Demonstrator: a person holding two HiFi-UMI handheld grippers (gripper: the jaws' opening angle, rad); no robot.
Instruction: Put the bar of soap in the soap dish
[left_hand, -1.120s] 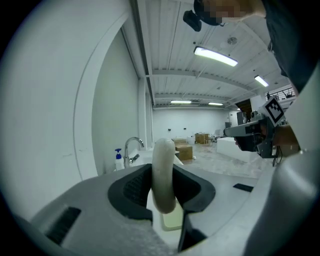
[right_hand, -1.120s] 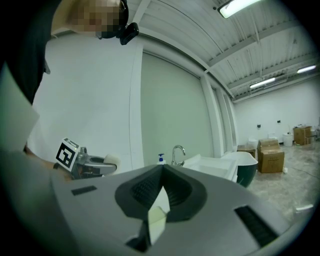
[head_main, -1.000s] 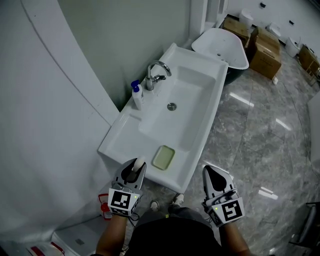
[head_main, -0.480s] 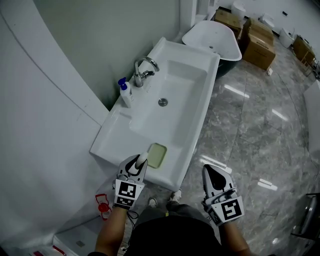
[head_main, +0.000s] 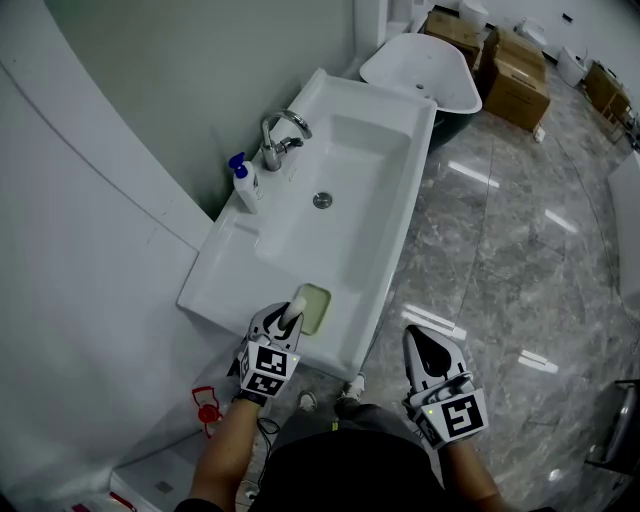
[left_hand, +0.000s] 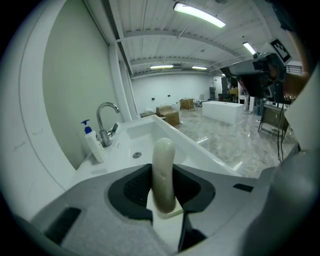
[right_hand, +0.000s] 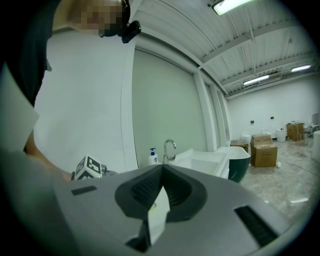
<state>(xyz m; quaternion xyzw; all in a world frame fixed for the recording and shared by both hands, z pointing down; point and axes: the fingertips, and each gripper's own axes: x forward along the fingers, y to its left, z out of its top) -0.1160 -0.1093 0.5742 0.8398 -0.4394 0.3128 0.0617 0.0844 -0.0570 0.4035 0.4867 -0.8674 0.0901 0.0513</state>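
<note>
A pale, cream bar of soap (head_main: 296, 303) stands on edge between the jaws of my left gripper (head_main: 288, 314), which is shut on it. In the left gripper view the soap (left_hand: 163, 170) rises upright out of the left gripper (left_hand: 165, 189). The gripper hovers at the near corner of the white sink (head_main: 240, 270), right beside the pale green soap dish (head_main: 316, 308); the soap overlaps the dish's left edge. My right gripper (head_main: 428, 347) hangs off the sink's near right over the floor, shut with nothing in it (right_hand: 161, 172).
On the sink's far rim stand a chrome faucet (head_main: 277, 135) and a white pump bottle with a blue top (head_main: 243, 183). A white bathtub (head_main: 420, 65) and cardboard boxes (head_main: 515, 80) lie beyond. The grey wall runs along the left. A small red object (head_main: 207, 410) sits on the floor.
My left gripper has come down and forward with the soap, from short of the sink's corner to the dish's edge. The right gripper has hardly moved.
</note>
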